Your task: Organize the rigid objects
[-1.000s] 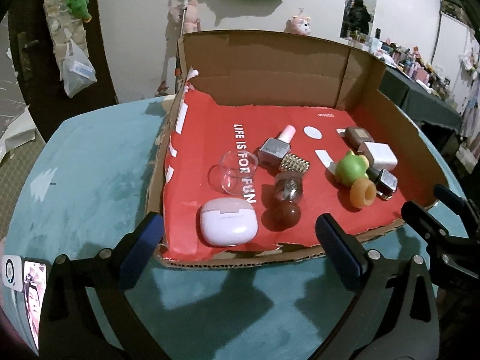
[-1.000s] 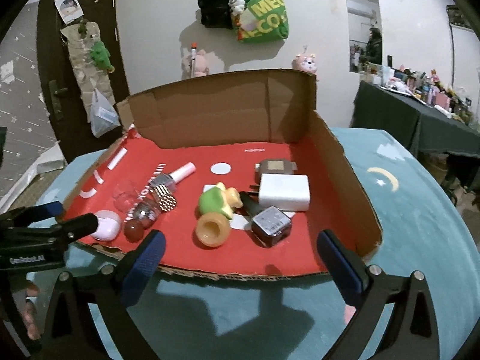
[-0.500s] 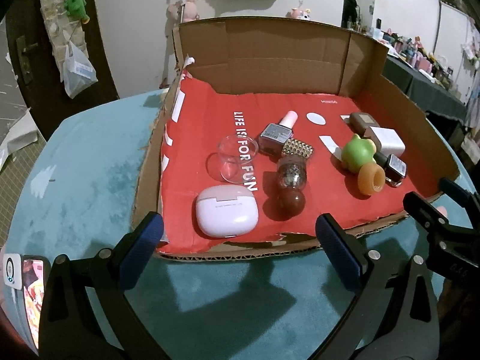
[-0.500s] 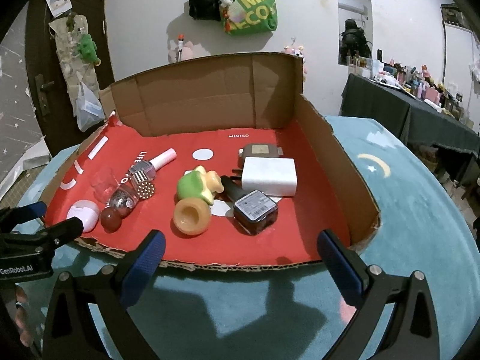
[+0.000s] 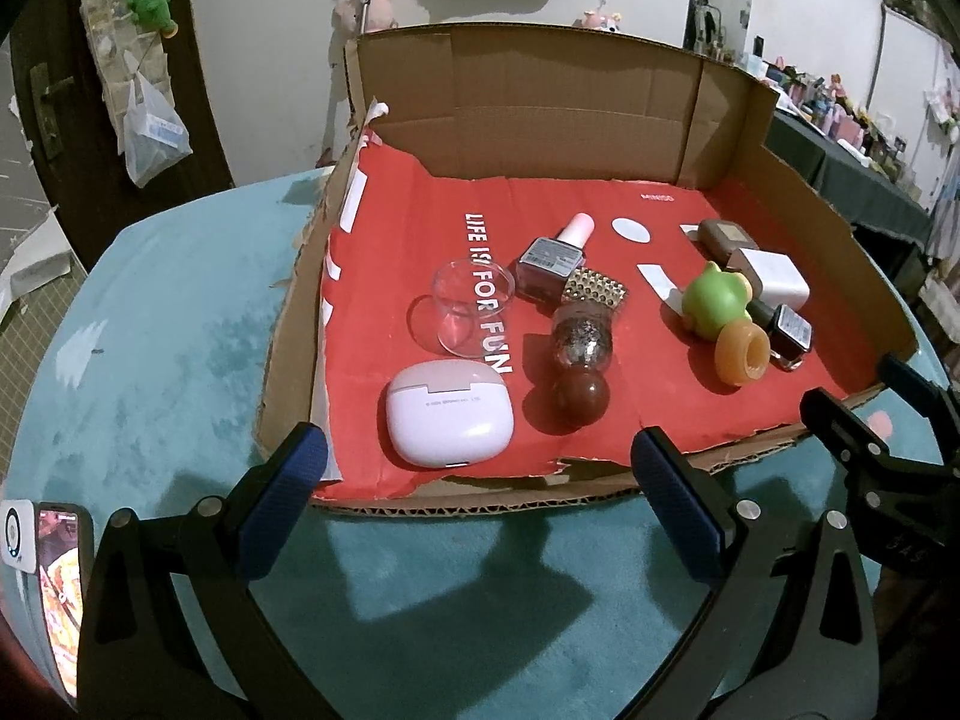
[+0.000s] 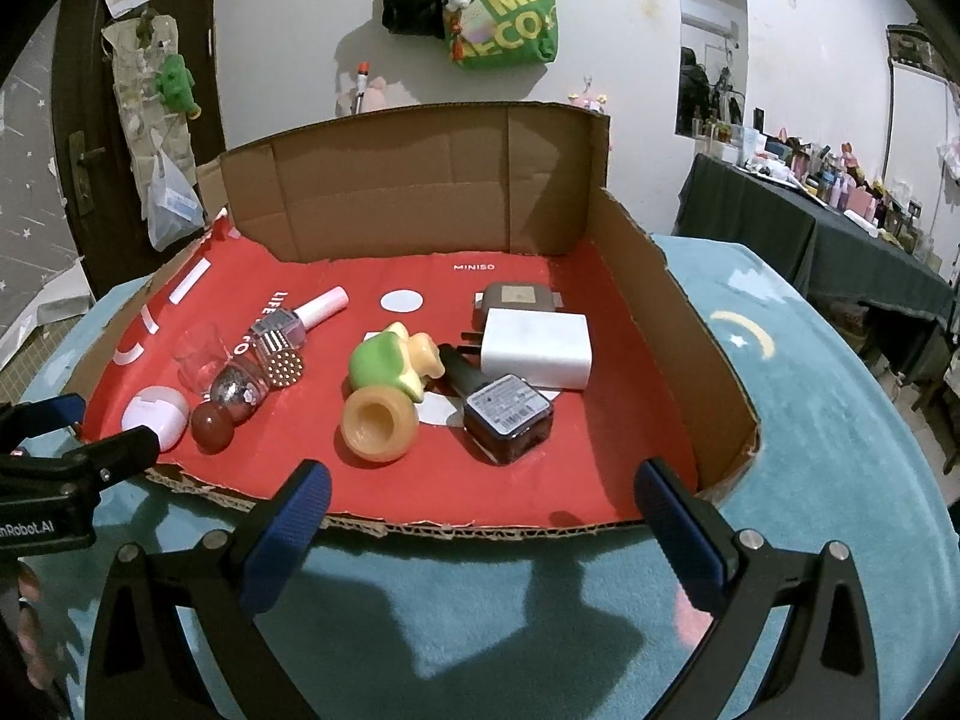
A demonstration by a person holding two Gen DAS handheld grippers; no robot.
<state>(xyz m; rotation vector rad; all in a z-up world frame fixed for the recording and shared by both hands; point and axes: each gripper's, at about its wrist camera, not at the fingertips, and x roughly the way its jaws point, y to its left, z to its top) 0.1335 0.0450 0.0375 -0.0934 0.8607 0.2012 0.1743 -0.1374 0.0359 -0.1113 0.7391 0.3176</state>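
Earbud case (image 5: pixel 449 411) lies flat in the near-left corner of the red-lined box (image 5: pixel 540 90), its long axis across my left view, hinge side away from me. It is smooth, rounded, pale pink-white. Just right of it I see a glitter bottle (image 5: pixel 581 339) lying on its side, its round brown cap (image 5: pixel 579 401) pointing toward me. Behind the case stands a clear cup (image 5: pixel 471 306), and behind that a pink-capped polish bottle (image 5: pixel 555 255) lying with its cap away from me.

To the right, well apart, are a green frog toy (image 6: pixel 387 363) touching an orange ring-shaped piece (image 6: pixel 378 423), a dark polish bottle (image 6: pixel 504 417), a white charger (image 6: pixel 537 348) and a brown block (image 6: pixel 516 300).

My left claw (image 5: pixel 477 480) is spread wide and empty, hovering over the box's torn front edge with the case between its fingers' line. My right claw (image 6: pixel 480 501) is likewise released, near the front edge before the dark bottle. The box sits on a teal bench (image 6: pixel 840 420).
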